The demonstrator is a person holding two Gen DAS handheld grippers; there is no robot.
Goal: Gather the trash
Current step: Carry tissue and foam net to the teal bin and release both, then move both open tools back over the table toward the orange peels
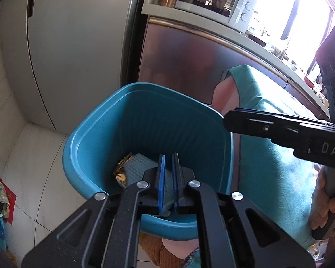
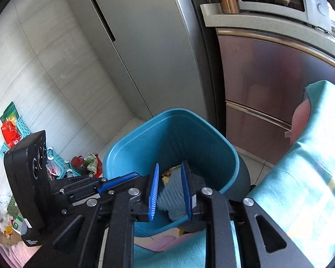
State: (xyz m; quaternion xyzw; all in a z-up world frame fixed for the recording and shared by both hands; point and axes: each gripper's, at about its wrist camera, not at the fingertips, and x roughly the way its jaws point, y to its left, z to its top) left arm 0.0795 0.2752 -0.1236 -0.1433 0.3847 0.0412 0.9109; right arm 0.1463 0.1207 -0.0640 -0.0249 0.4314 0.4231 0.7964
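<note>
A blue bin [image 1: 156, 122] [image 2: 167, 138] stands on the floor below both grippers. Inside it lie a gold wrapper [image 1: 121, 172] [image 2: 168, 173] and a pale blue ribbed sheet [image 1: 140, 165] [image 2: 173, 192]. My left gripper [image 1: 168, 156] [image 2: 134, 175] reaches into the bin, its blue pads nearly together with an edge of the sheet pinched between them. My right gripper [image 2: 170, 164] [image 1: 229, 117] hovers over the bin's right rim. Its pads stand apart; the sheet shows in the gap, and they do not squeeze it. A hand [image 1: 323, 201] holds its grip.
A grey fridge [image 1: 78, 44] and a steel cabinet [image 2: 268, 78] with a microwave [image 1: 212, 2] on top stand behind the bin. A teal cloth [image 1: 268, 156] [image 2: 312, 156] covers something on the right. Wrappers and bags [image 2: 87, 163] [image 1: 0, 198] and blue baskets [image 2: 22, 127] litter the floor on the left.
</note>
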